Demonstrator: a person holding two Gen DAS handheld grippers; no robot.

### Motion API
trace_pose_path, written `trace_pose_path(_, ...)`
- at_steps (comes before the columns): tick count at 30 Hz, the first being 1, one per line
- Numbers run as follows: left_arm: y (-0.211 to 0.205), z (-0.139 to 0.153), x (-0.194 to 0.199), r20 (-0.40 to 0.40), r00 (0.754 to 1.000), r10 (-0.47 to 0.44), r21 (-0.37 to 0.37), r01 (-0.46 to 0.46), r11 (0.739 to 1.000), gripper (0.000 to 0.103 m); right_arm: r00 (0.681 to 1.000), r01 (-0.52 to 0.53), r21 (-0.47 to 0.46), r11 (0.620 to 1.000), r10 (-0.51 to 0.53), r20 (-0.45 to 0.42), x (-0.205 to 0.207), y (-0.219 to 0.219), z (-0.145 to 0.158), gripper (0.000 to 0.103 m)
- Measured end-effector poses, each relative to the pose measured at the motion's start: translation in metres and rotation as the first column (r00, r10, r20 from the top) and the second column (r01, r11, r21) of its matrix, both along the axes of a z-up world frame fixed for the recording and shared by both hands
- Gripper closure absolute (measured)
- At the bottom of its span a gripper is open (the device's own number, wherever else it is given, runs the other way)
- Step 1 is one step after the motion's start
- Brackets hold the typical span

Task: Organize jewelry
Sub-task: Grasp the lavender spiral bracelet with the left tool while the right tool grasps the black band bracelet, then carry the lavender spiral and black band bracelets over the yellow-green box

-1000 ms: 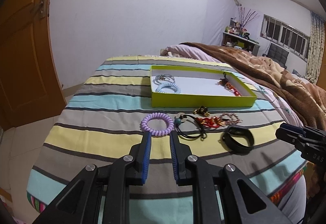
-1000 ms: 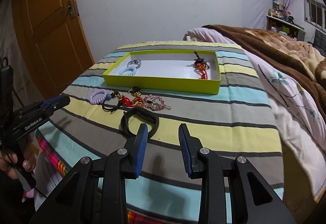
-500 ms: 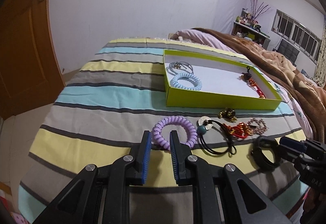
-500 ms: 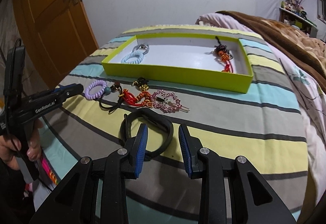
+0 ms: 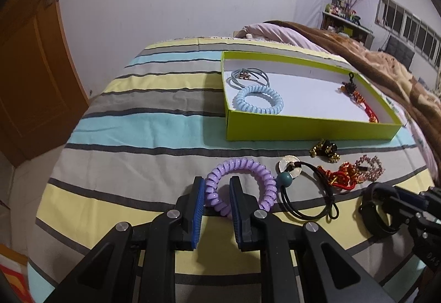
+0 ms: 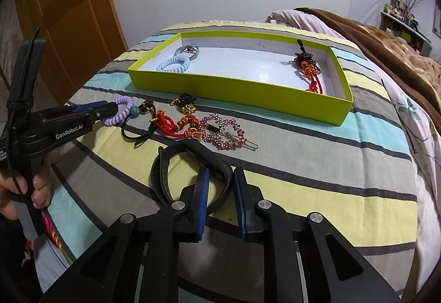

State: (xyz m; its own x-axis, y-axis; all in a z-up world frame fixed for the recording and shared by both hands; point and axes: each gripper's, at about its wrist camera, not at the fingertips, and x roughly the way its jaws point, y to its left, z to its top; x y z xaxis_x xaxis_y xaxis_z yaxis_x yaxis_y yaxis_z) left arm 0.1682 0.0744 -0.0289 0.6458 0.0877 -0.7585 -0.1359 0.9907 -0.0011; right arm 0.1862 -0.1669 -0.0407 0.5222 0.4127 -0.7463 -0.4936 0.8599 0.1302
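A purple spiral hair tie (image 5: 242, 181) lies on the striped bedspread; my left gripper (image 5: 216, 187) is open with its fingers on either side of the tie's near-left coil. A black wristband (image 6: 190, 165) lies nearer the right; my right gripper (image 6: 220, 181) is open and straddles its near-right rim. The lime-green box (image 5: 303, 126) holds a light-blue spiral tie (image 5: 259, 100), a grey cord bracelet (image 5: 246, 75) and a red-and-black knot charm (image 5: 358, 97). The box also shows in the right wrist view (image 6: 237, 85).
Loose on the bedspread between the grippers and the box: a black cord with a teal bead (image 5: 286, 180), a gold-and-black clip (image 5: 325, 150), a red knot charm (image 6: 176, 124), a pink bead hairpin (image 6: 226, 132). A brown blanket (image 5: 386, 66) lies right; a wooden door (image 6: 69, 8) stands left.
Both grippers moved forward and down. The left now straddles the purple tie's coil, and the right straddles the black wristband's rim. Nothing on the bedspread has shifted.
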Motion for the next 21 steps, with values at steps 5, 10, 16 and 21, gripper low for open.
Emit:
trace_pose_path(5, -0.001, 0.0, -0.004, 0.006, 1.0, -0.008, -0.001, 0.008, 1.0, 0.093, 1.0, 0.017, 0.008, 1.0, -0.017, 0.009, -0.003, -0.006, 0.002, 0.089)
trace_pose_path(10, -0.001, 0.002, -0.013, 0.017, 1.0, -0.02, -0.007, 0.02, 1.0, 0.094, 0.999, 0.035, 0.017, 0.999, -0.035, 0.017, -0.007, -0.013, 0.004, 0.089)
trace_pose_path(16, -0.005, 0.012, -0.029, 0.058, 0.997, -0.042, -0.024, 0.043, 0.999, 0.094, 0.998, 0.051, 0.037, 0.998, -0.052, 0.03, -0.014, -0.021, 0.01, 0.089)
trace_pose_path(21, -0.009, 0.027, -0.04, 0.104, 0.993, -0.058, -0.038, 0.063, 0.997, 0.094, 0.997, 0.062, 0.055, 0.997, -0.065, 0.045, -0.02, -0.026, 0.016, 0.089)
